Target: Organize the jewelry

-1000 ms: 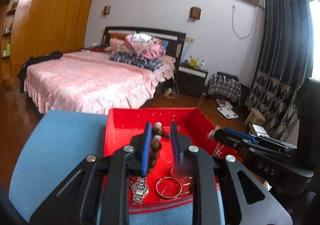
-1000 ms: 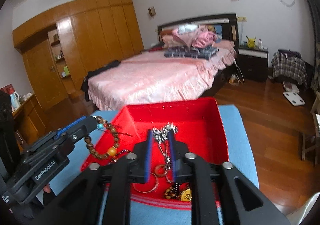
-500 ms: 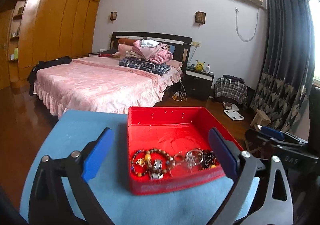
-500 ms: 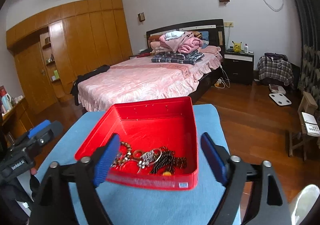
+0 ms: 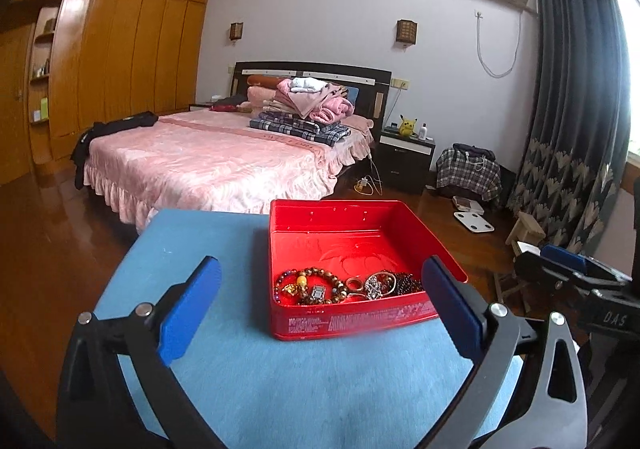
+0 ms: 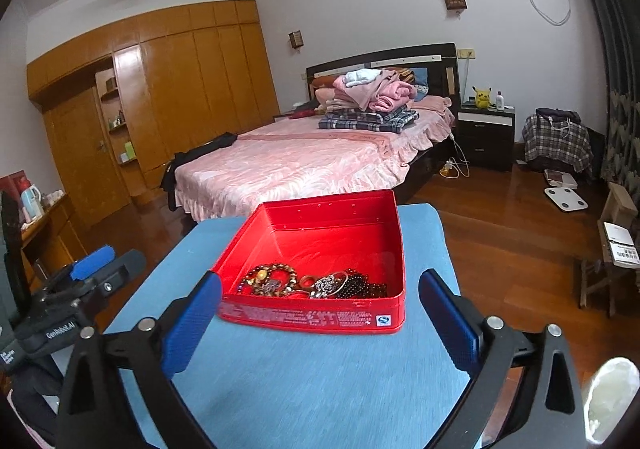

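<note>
The jewelry (image 5: 346, 287) lies heaped along the near wall of the red tin (image 5: 352, 319), a brown bead bracelet (image 5: 308, 281) at its nine o'clock end, a watch (image 5: 318, 292) inside that loop, rings and a silvery chain in the middle, and a dark bead string (image 5: 404, 283) at three o'clock. Nothing is held: the left gripper (image 5: 320, 307) hovers with its blue pads spread wide, one pad at about eight o'clock of the tin and the other at its near right corner, neither touching it as far as I can tell. The right gripper (image 6: 320, 315) is spread just as wide, its pads flanking the tin's near wall from that side, the heap sitting at twelve o'clock between them. The tin rests on a blue padded surface (image 5: 240, 369), toward its far right part in the left wrist view. Beyond, at twelve o'clock, stands a bed (image 5: 208, 165) with a pink cover and a stack of folded clothes (image 5: 304, 117). A wooden wardrobe (image 5: 120, 49) fills the wall at ten o'clock, a dark nightstand (image 5: 406, 153) with a yellow plush toy sits at one o'clock, and dark curtains (image 5: 576, 109) hang at two o'clock over the wooden floor.
</note>
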`<state>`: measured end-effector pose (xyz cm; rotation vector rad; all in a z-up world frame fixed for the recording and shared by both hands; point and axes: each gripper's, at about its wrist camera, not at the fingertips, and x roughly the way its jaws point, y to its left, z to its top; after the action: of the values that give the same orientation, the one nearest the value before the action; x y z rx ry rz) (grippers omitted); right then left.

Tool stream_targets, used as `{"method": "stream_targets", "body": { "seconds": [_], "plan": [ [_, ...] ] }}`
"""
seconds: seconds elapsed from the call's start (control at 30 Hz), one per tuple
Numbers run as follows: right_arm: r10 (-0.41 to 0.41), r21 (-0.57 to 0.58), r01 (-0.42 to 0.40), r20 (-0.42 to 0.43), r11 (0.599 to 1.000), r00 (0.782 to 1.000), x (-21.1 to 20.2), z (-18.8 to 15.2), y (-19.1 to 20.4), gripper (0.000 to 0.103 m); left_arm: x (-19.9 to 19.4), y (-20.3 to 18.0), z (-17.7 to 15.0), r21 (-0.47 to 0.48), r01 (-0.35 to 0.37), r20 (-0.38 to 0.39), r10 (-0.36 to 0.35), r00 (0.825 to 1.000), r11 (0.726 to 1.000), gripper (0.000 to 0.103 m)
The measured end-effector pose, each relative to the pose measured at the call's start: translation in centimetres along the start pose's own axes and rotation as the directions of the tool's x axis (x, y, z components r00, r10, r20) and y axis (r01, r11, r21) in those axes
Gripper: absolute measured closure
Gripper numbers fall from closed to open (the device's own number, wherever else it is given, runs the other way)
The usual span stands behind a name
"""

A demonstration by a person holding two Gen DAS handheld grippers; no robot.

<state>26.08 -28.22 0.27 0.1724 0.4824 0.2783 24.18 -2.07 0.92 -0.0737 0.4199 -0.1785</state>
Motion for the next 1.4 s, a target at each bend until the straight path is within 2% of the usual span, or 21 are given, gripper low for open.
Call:
{"method": "stream_targets", "body": {
  "seconds": [0.6, 1.4],
  "plan": [
    [0.008, -0.034, -0.006, 0.052, 0.999, 0.999, -4.3, 1.0, 1.3, 0.006, -4.8, -1.5, 1.1, 0.03, -0.023, 0.061, 0.021, 0.998, 0.999, 0.006],
    [0.016, -0.062, -0.011, 0.072, 0.998, 0.997, -5.6, 1.5, 2.2, 0.006, -6.0, -1.8, 1.5, 0.036, -0.032, 0.074, 0.03, 0.997, 0.999, 0.006]
  ]
}}
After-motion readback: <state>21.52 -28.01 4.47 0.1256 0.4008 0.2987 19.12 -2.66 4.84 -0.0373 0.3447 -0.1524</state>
